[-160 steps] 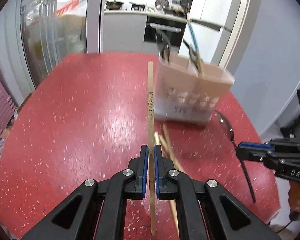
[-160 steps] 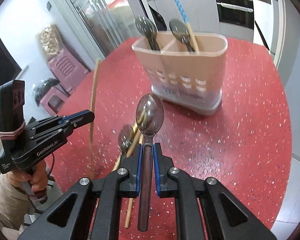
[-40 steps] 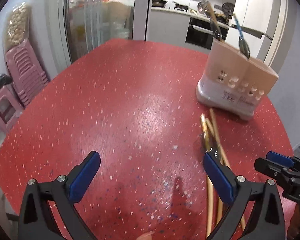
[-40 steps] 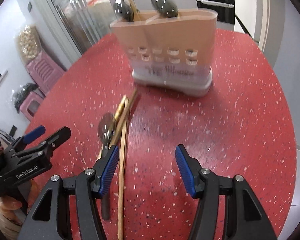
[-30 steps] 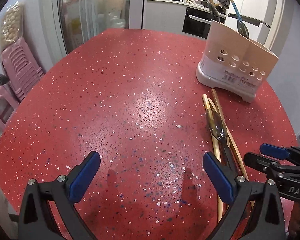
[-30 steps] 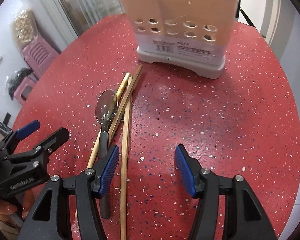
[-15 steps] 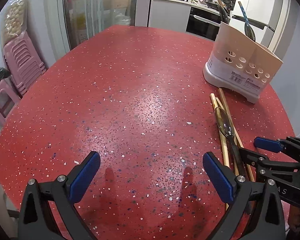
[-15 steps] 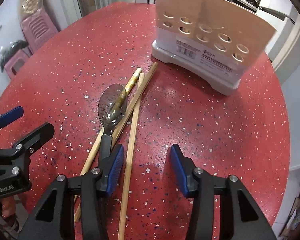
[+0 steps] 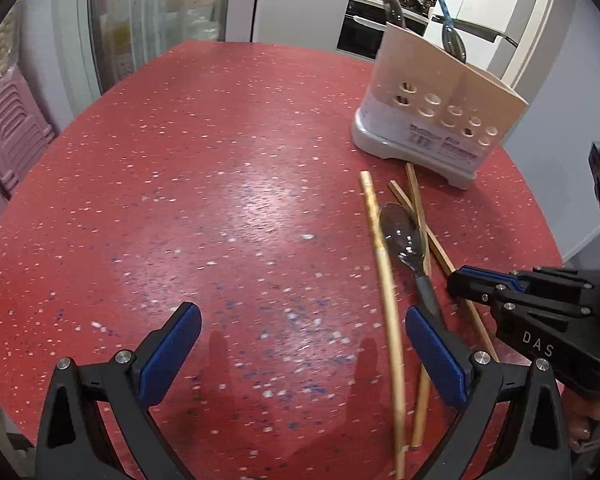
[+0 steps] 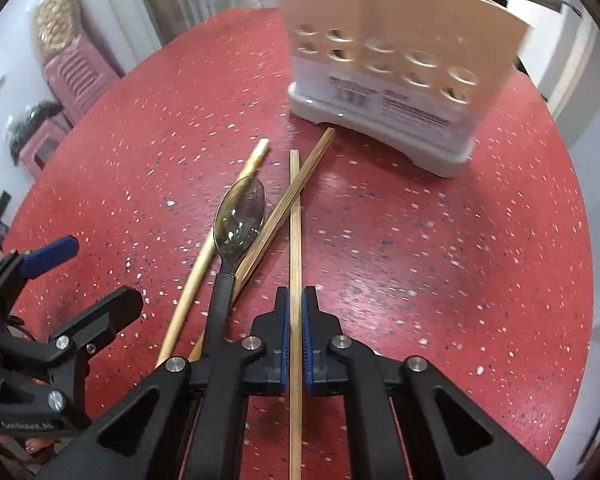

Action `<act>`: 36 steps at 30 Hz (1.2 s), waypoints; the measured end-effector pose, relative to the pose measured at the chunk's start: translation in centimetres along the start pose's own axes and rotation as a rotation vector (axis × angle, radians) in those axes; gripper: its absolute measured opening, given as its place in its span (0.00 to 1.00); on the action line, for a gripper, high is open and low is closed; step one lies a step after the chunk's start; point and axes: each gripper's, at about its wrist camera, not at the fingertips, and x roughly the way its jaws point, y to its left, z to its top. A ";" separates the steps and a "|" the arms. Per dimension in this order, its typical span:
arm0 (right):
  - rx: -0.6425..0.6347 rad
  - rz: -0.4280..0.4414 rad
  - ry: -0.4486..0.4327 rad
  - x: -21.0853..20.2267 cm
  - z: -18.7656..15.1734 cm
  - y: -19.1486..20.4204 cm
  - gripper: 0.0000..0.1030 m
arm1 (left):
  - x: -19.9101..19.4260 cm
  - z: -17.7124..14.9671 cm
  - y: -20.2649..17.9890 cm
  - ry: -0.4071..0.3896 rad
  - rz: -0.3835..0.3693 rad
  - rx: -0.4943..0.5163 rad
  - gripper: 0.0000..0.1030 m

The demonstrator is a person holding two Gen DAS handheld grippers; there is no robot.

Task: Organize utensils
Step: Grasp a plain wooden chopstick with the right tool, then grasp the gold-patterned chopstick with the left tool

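While spoons point(image 9: 454, 42) stand inside, utensil holder point(image 9: 432, 120) rests on table point(image 9: 220, 184).

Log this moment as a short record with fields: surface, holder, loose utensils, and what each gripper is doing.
surface: red speckled table
holder: perforated utensil holder standing upright at the far side, utensils already in it
loose utensils: spoon and chopsticks lying together in front of the holder
right gripper: shut on a square chopstick, which points toward the holder
left gripper: open, nothing between its pads, a round chopstick lying just inside its right pad
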 end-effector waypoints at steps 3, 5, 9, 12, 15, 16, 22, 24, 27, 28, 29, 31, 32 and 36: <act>0.027 0.007 -0.004 -0.4 -0.2 -1.4 0.06 | 0.4 0.3 -1.1 0.011 -0.018 0.004 1.00; 0.044 0.014 -0.006 -0.6 -0.3 -2.0 0.06 | 0.7 0.5 -2.0 0.019 -0.014 0.020 1.00; 0.068 0.031 -0.023 -1.2 -0.6 -3.2 0.06 | 1.7 0.8 -3.2 0.046 0.002 0.031 1.00; 0.071 0.044 -0.033 -1.6 -0.7 -3.8 0.06 | 1.8 1.1 -3.7 0.057 -0.009 0.033 1.00; 0.081 0.051 -0.041 -2.0 -0.9 -4.6 0.06 | 1.8 1.3 -4.8 0.057 -0.009 0.058 1.00; 0.083 0.051 -0.043 -2.0 -0.9 -4.5 0.06 | 1.8 1.3 -5.0 0.056 -0.003 0.066 1.00; 0.099 0.051 -0.060 -2.6 -1.0 -5.2 0.06 | 2.5 2.3 -3.5 0.057 0.032 0.040 1.00; 0.107 0.052 -0.063 -3.0 -1.5 -5.2 0.06 | 3.1 2.7 -2.8 0.070 0.036 0.028 1.00; 0.115 0.053 -0.061 -2.9 -1.5 -5.2 0.06 | 3.6 3.0 -2.6 0.077 0.059 0.049 1.00; 0.116 0.054 -0.061 -2.8 -1.5 -5.1 0.06 | 3.7 3.1 -2.7 0.080 0.063 0.061 1.00; 0.116 0.055 -0.060 -2.8 -1.5 -5.1 0.06 | 3.9 3.1 -2.9 0.080 0.064 0.068 1.00; 0.115 0.056 -0.060 -2.8 -1.5 -5.1 0.06 | 4.1 3.4 -3.3 0.081 0.072 0.084 1.00; 0.114 0.056 -0.060 -2.8 -1.5 -5.0 0.06 | 4.3 3.5 -3.5 0.082 0.081 0.098 1.00; 0.113 0.057 -0.060 -2.8 -1.5 -5.2 0.06 | 5.0 4.2 -4.7 0.091 0.111 0.153 1.00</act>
